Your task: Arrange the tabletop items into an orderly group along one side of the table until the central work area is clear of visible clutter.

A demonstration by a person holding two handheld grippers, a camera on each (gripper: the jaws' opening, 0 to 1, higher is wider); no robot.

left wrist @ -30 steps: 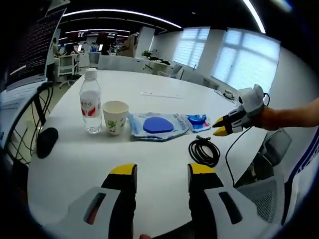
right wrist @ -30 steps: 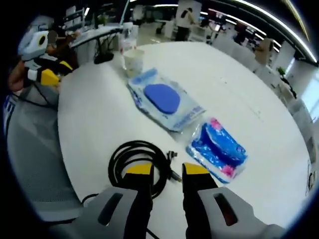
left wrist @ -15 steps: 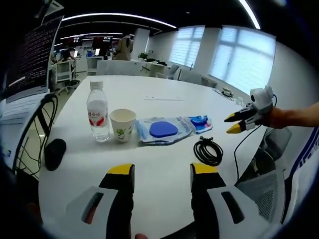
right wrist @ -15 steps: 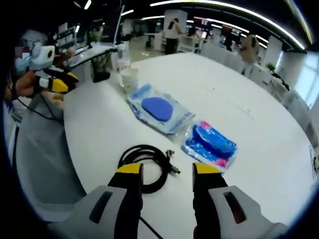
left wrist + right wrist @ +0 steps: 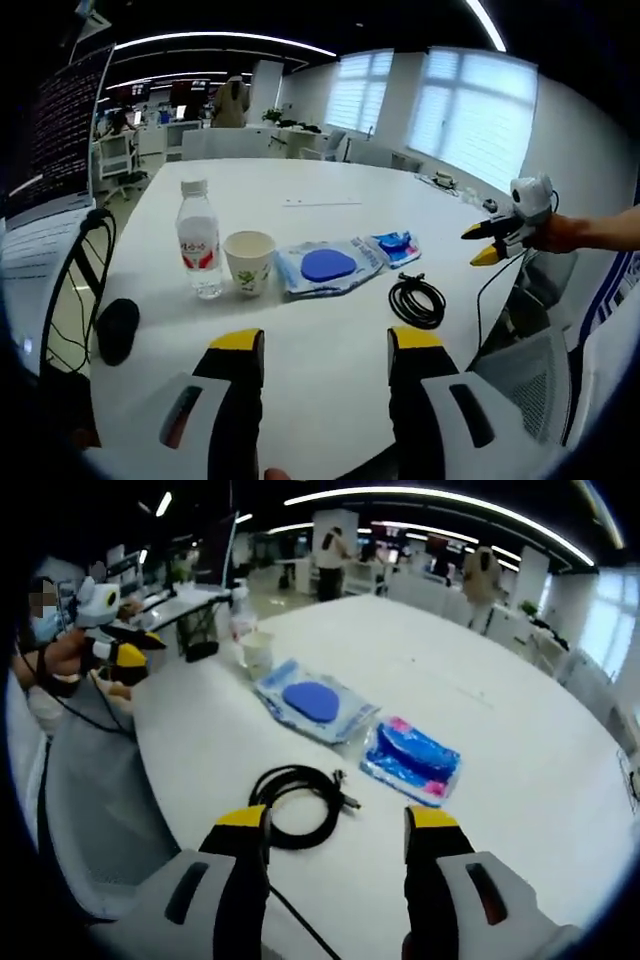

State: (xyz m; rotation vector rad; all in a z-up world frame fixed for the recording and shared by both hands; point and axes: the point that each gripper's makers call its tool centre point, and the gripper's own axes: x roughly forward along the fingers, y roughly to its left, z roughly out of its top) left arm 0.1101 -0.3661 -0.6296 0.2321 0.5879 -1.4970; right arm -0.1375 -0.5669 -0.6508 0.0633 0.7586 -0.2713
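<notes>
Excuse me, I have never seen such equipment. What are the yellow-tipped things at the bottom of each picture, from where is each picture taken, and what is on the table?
A person holds a two-jaw tool in each hand; a camera rides on each. The left gripper view looks along the left gripper, the right gripper view along the right gripper. Both stand open and hold nothing. On the white table lie a water bottle, a paper cup, a packet with a blue pad, a blue and pink packet, a coiled black cable and a black mouse.
</notes>
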